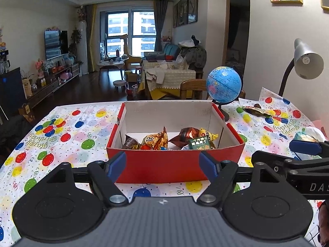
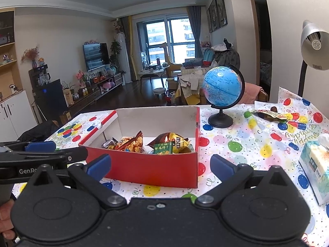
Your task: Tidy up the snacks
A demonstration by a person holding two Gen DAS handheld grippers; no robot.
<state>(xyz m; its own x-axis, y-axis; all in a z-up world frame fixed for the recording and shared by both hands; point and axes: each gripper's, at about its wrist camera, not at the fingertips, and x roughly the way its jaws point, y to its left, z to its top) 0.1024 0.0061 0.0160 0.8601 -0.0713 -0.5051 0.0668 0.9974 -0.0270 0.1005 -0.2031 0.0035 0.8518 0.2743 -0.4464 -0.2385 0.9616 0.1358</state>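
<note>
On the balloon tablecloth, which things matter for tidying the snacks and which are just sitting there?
For the job:
- red cardboard box holding snack packets
- green biscuit packet inside it
- brown snack packet lying loose past the globe

Just lying about:
- blue globe on a black stand
- silver desk lamp
- tissue pack

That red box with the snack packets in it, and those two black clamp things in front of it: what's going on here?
A person is tidying snacks with a hand-held gripper in each hand. Several packets already lie in the red box on the balloon-print tablecloth. Another snack packet is still out on the cloth, to the right of the globe. The left gripper and right gripper hover in front of the box, jaws open, holding nothing.
</note>
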